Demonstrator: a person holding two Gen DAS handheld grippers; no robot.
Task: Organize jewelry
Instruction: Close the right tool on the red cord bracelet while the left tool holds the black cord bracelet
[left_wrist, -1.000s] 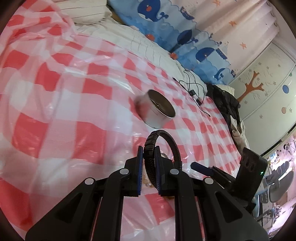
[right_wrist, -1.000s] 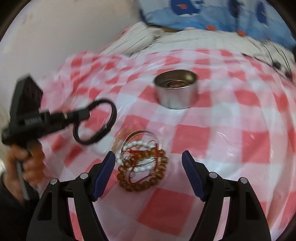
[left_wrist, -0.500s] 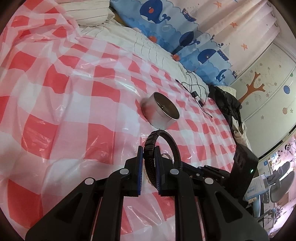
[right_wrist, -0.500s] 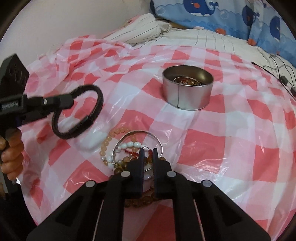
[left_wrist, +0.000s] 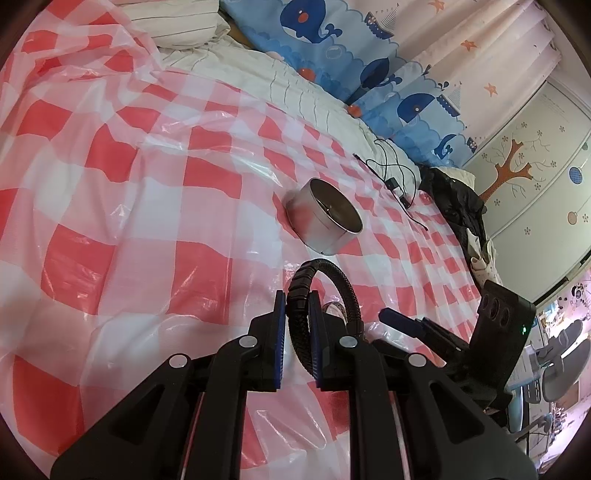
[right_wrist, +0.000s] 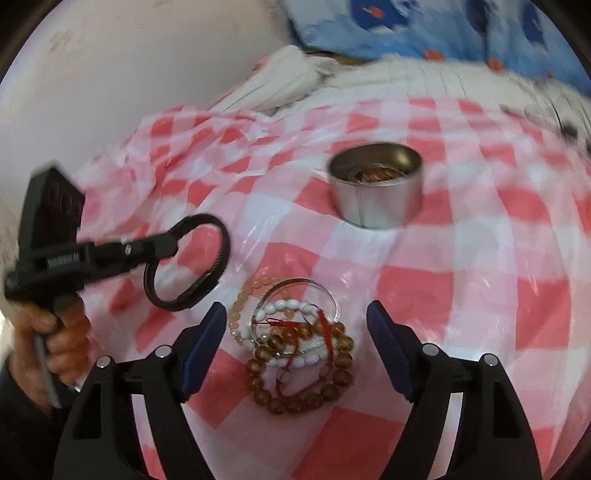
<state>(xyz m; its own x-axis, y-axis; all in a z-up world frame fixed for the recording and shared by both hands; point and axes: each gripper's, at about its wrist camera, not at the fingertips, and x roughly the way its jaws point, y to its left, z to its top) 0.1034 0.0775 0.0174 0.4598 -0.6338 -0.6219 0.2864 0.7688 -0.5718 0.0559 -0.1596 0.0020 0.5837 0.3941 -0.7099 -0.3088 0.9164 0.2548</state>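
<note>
- A black braided cord bracelet (left_wrist: 301, 291) is pinched between the blue pads of the left gripper (left_wrist: 297, 325), whose jaws are pressed in on it; its loop stands up above the fingertips, clear of the bed.
- From the right wrist view the same bracelet (right_wrist: 207, 258) hangs off the left gripper (right_wrist: 173, 243) at the left, above the cloth and just beside the heap of jewelry.
- That heap (right_wrist: 295, 343) lies on the cloth: amber bead bracelets, a white bead bracelet, a thin silver bangle and red cord tangled together.
- The right gripper (right_wrist: 297, 347) stands spread wide with the heap between its blue pads, neither pad touching it; its jaws have just been opening.
- A round silver metal tin (right_wrist: 376, 192) sits open further up the bed, well apart from the heap, with some jewelry already inside, too blurred to tell which pieces.
- Everything rests on a red-and-white checked plastic sheet (left_wrist: 147, 206) spread over the bed.
- A person's hand (right_wrist: 55, 343) grips the left gripper's handle at the lower left.
- Beyond the sheet lie a striped white pillow (left_wrist: 177, 26), a blue whale-print pillow (left_wrist: 332, 48) and a black cable (left_wrist: 395, 177).
</note>
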